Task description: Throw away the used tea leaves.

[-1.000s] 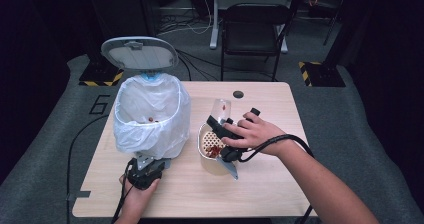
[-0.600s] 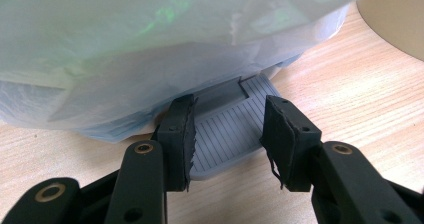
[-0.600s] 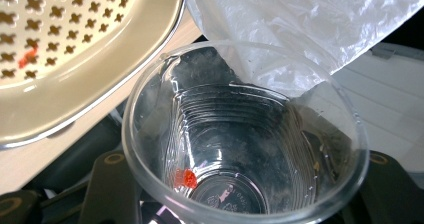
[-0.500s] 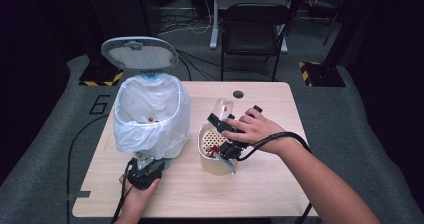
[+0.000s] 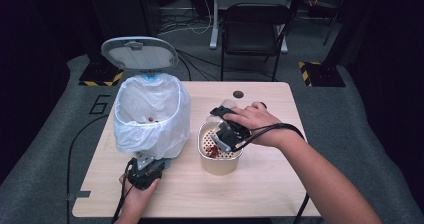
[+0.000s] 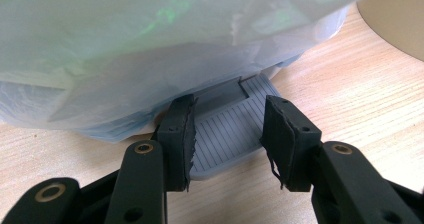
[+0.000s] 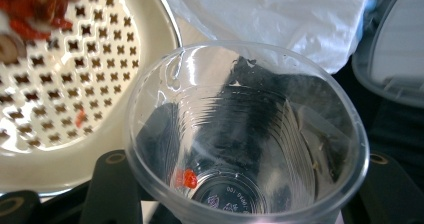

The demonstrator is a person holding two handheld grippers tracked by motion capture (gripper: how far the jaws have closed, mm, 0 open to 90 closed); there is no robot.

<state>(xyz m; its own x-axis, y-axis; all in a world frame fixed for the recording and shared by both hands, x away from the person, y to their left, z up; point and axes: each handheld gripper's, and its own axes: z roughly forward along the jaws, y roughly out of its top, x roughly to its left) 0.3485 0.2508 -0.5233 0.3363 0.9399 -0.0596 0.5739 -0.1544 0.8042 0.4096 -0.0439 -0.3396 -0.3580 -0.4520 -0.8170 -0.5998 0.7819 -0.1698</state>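
Observation:
A bin lined with a white plastic bag [image 5: 150,114] stands on the table's left side with its grey lid [image 5: 139,53] raised. My left gripper [image 5: 142,160] is at the bin's foot. In the left gripper view it [image 6: 227,134] is open, jaws resting over the ribbed grey pedal [image 6: 235,109]. My right gripper [image 5: 220,116] is shut on a clear plastic cup [image 5: 222,107], tilted above a beige strainer tub [image 5: 220,166]. A red scrap [image 7: 187,178] lies at the cup's bottom. Red and brown food bits [image 7: 30,9] sit on the strainer's perforated insert [image 7: 75,84].
The wooden table [image 5: 260,184] has a small black disc [image 5: 238,94] near its far edge. A black folding chair [image 5: 255,29] stands behind the table, with cables on the floor around it. The bag's edge [image 7: 280,19] hangs close beyond the cup.
The right hand with the cup has shifted only slightly over the strainer tub. The left gripper stays at the pedal and the lid stays up.

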